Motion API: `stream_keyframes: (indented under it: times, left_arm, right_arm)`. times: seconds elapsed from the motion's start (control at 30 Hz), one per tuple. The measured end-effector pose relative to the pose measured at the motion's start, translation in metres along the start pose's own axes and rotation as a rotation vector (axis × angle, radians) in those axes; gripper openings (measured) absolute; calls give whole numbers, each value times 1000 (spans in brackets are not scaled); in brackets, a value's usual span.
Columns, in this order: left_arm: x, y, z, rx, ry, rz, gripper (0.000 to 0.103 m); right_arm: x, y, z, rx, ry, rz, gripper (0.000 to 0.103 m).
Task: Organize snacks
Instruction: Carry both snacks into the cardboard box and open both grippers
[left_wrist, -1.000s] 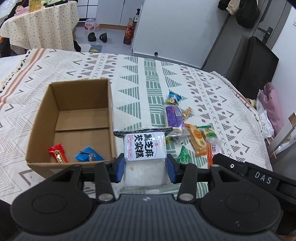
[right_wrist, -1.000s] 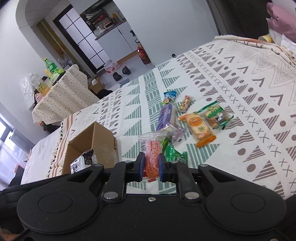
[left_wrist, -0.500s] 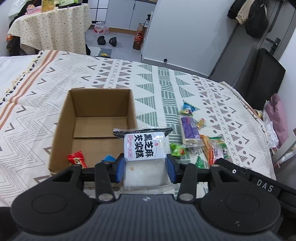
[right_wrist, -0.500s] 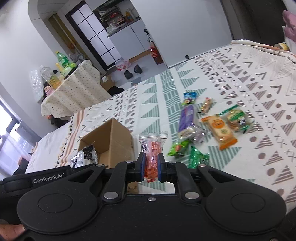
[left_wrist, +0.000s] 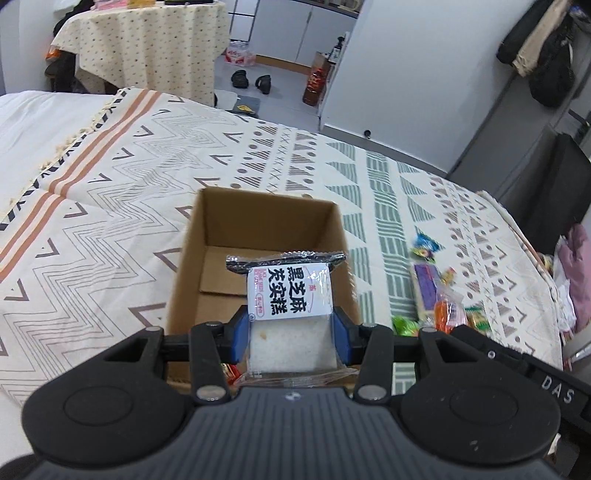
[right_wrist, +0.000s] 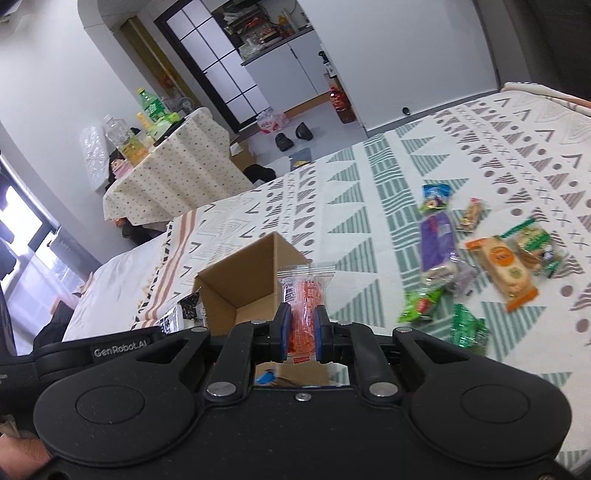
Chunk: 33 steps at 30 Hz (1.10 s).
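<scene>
My left gripper (left_wrist: 291, 339) is shut on a white cake packet (left_wrist: 290, 295) with black print, held above the open cardboard box (left_wrist: 258, 218). My right gripper (right_wrist: 302, 332) is shut on an orange snack packet (right_wrist: 306, 299), hovering at the near right wall of the cardboard box (right_wrist: 240, 288). A red wrapper (left_wrist: 231, 369) and a blue wrapper (right_wrist: 266, 377) peek out from the box floor. Several loose snacks lie on the patterned cloth to the right: a purple packet (right_wrist: 437, 240), an orange cracker pack (right_wrist: 504, 267), green candies (right_wrist: 419, 304).
The patterned bedspread (left_wrist: 110, 206) spreads left of the box. A cloth-covered side table (left_wrist: 147, 48) with bottles stands beyond the bed. Shoes (left_wrist: 251, 79) and a bottle (left_wrist: 316, 79) are on the floor. The other gripper's body (right_wrist: 118, 347) sits close at left in the right wrist view.
Both grippers have moved left with their packets and now hang over the box; the box sits more central in both views. The loose snacks have shifted right in view.
</scene>
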<state>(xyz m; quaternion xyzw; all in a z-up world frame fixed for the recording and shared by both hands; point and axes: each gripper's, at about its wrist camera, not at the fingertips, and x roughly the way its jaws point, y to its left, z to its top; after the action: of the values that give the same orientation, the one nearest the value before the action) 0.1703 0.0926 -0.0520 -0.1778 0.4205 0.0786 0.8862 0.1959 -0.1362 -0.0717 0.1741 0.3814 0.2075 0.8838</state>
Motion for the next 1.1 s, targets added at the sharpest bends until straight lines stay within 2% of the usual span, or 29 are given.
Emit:
stream_keyframes:
  times: [0.4, 0.53, 0.6, 0.67, 0.77, 0.83, 0.9, 0.97, 1.1]
  left_arm:
    - [9, 34, 11, -69, 7, 1, 48]
    - [7, 39, 9, -70, 9, 14, 58]
    - [5, 41, 8, -74, 10, 16, 65]
    - [4, 43, 8, -76, 8, 21, 72]
    - [1, 44, 7, -70, 6, 40, 83]
    - [0, 43, 6, -68, 10, 50, 85]
    - [-1, 42, 5, -71, 26, 63, 86]
    - [-2, 39, 3, -62, 28, 60, 86]
    - [-7, 30, -3, -47, 24, 57, 93]
  right_arm:
    - [31, 32, -3, -32, 39, 35, 13]
    - [36, 39, -3, -24, 40, 65, 13]
    - [38, 42, -3, -22, 37, 78, 19]
    - [38, 42, -2, -13, 29, 74, 38]
    - [32, 38, -3, -9, 13, 55, 41]
    - [27, 33, -4, 0, 13, 42, 42]
    - [20, 29, -5, -8, 7, 21, 53]
    - [12, 24, -7, -17, -12, -8, 69]
    - [-1, 11, -7, -21, -30, -48, 79]
